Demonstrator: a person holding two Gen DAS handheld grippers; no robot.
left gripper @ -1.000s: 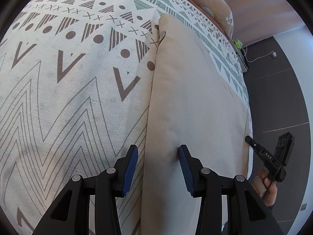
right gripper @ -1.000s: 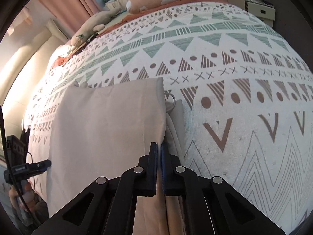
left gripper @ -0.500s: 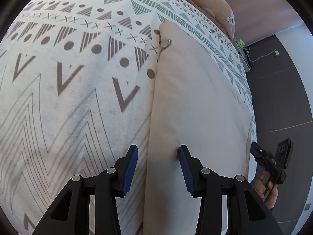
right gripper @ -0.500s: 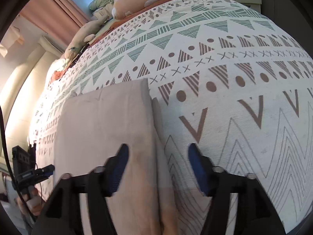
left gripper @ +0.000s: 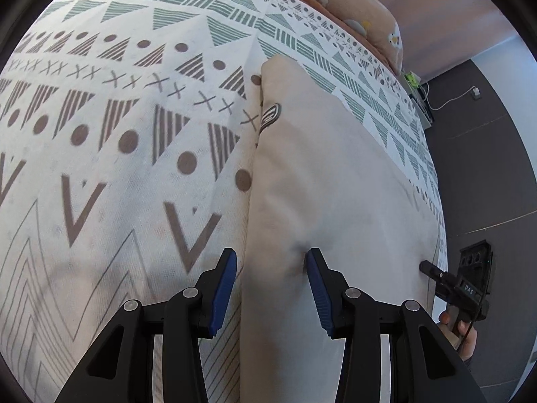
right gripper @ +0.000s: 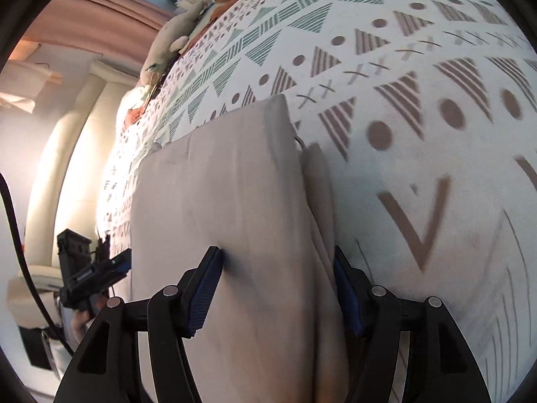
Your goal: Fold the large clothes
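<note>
My left gripper (left gripper: 271,283) has its jaws spread wide, straddling the near left edge of the folded beige garment (left gripper: 329,184); the right blue pad dents the cloth, the left one sits over the bedspread (left gripper: 100,134). My right gripper (right gripper: 278,288) is also wide apart, its jaws bracketing the garment's (right gripper: 228,201) right-hand folded edge, gripping nothing.

The garment lies flat on the bed, folded into a long rectangle on the white bedspread (right gripper: 419,117) printed with brown and green triangles, dots and crosses.

The left wrist view shows a small striped oval label (left gripper: 270,116) at the garment's far left edge; I cannot read it. It also catches the other handheld unit at right, where "DAS" is printed on its body (left gripper: 468,291), and an orange pillow (left gripper: 352,10) beyond. The right wrist view alone shows a thin loop (right gripper: 299,141) peeking between the folded layers, pink curtains (right gripper: 100,10) and plush toys (right gripper: 174,40) at the bed's far end.
</note>
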